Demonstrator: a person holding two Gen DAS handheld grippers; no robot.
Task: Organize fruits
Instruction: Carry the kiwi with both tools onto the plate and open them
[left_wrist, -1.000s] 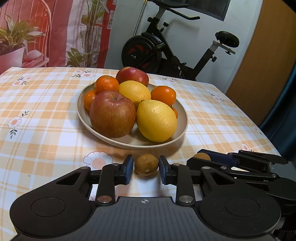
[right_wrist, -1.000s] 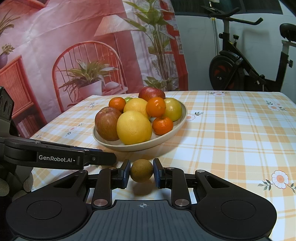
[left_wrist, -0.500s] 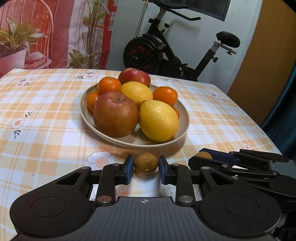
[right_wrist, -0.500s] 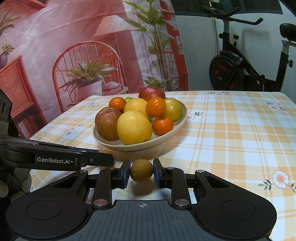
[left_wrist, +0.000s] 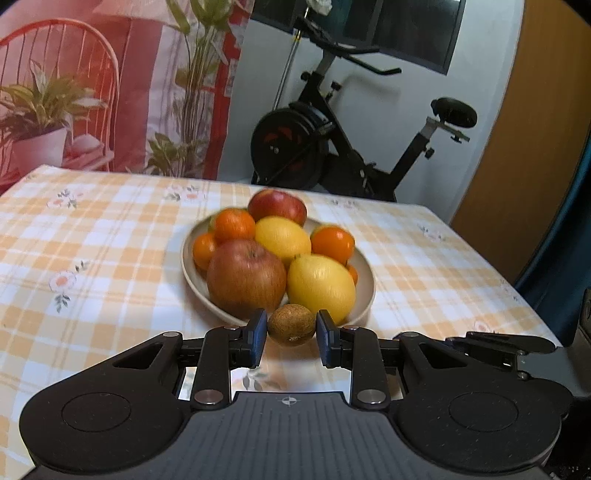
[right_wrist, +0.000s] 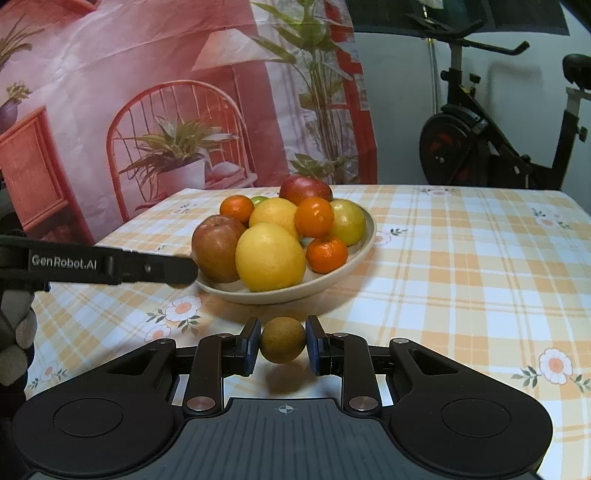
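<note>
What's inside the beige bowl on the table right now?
The bowl holds two apples, lemons, mandarins and a green fruit peeking behind. Anything beneath the pile is covered.

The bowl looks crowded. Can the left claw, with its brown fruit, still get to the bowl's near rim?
Probably yes: the left claw, shut on the small brown fruit, faces the bowl with nothing between.

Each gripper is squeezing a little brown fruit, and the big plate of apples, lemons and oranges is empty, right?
Not quite. The plate is piled full of fruit, as the right wrist view shows. The left gripper and right gripper do each squeeze a little brown fruit.
</note>
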